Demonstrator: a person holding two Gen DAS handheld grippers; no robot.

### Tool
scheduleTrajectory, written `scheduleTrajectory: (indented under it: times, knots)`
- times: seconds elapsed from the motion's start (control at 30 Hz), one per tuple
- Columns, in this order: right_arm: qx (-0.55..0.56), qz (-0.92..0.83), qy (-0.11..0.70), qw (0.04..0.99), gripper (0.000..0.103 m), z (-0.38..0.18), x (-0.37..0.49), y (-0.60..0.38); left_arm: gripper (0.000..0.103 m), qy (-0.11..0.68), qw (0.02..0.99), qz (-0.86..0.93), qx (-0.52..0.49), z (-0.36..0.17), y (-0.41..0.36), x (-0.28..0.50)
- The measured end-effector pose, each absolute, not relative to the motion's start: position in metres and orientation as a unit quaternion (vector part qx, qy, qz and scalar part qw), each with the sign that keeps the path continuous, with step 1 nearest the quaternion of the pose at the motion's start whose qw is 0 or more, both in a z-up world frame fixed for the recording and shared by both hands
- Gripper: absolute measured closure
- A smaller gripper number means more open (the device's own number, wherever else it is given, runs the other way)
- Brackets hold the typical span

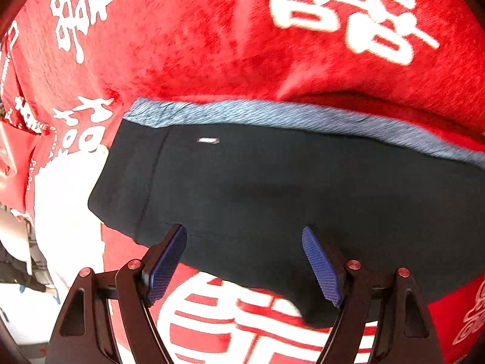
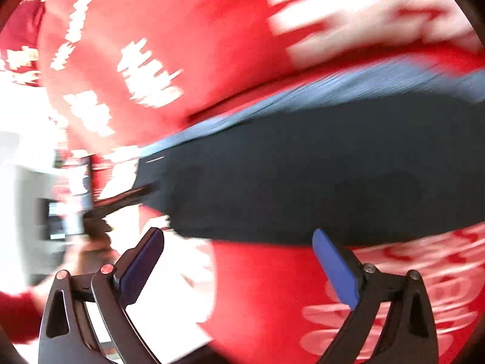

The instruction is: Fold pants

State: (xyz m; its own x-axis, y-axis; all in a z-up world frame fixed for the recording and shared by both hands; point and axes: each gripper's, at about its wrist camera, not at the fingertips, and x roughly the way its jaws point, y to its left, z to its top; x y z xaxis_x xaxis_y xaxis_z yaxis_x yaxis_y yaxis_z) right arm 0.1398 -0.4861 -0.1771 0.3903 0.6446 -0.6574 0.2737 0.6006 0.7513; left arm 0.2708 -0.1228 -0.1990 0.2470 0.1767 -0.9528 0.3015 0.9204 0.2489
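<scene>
Dark navy pants (image 1: 272, 188) with a light blue waistband (image 1: 272, 115) lie flat on a red cloth with white characters (image 1: 197, 45). My left gripper (image 1: 244, 242) is open and empty, its blue pads (image 1: 321, 267) just over the pants' near edge. In the blurred right wrist view the same pants (image 2: 303, 176) lie ahead, waistband (image 2: 333, 85) at the far side. My right gripper (image 2: 239, 242) is open and empty near the pants' near edge. The left gripper's dark arm (image 2: 121, 200) shows at the pants' left end.
The red cloth covers the whole surface and has a raised fold (image 1: 348, 91) behind the waistband. White floor and furniture (image 1: 18, 273) show past the cloth's left edge. A hand with a red sleeve (image 2: 18, 309) is at lower left in the right wrist view.
</scene>
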Motion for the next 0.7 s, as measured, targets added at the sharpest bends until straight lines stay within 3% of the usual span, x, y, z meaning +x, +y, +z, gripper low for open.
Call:
scheduleTrajectory:
  times: [0.03,0.1,0.27,0.63,0.67,0.7]
  knots:
    - [0.446,0.142,0.540,0.700,0.025,-0.189,0.147,-0.469,0.023,0.615,0.762,-0.046,0.197,-0.203,-0.114,0.272]
    - [0.481,0.157,0.545,0.668,0.056,-0.214,0.164,-0.441,0.023,0.618,0.760,-0.058,0.194,-0.211,-0.106,0.275]
    - [0.538,0.137,0.547,0.627,0.059,-0.257,0.174,-0.395,0.023,0.625,0.751,-0.096,0.191,-0.230,-0.091,0.281]
    - [0.585,0.044,0.509,0.630,0.061,-0.265,0.175,-0.420,0.023,0.607,0.750,-0.180,0.192,-0.242,-0.131,0.275]
    - [0.589,0.033,0.508,0.627,0.069,-0.265,0.176,-0.422,0.023,0.608,0.747,-0.181,0.197,-0.247,-0.134,0.276]
    - [0.577,0.020,0.513,0.635,0.091,-0.261,0.177,-0.423,0.023,0.611,0.744,-0.182,0.201,-0.252,-0.137,0.277]
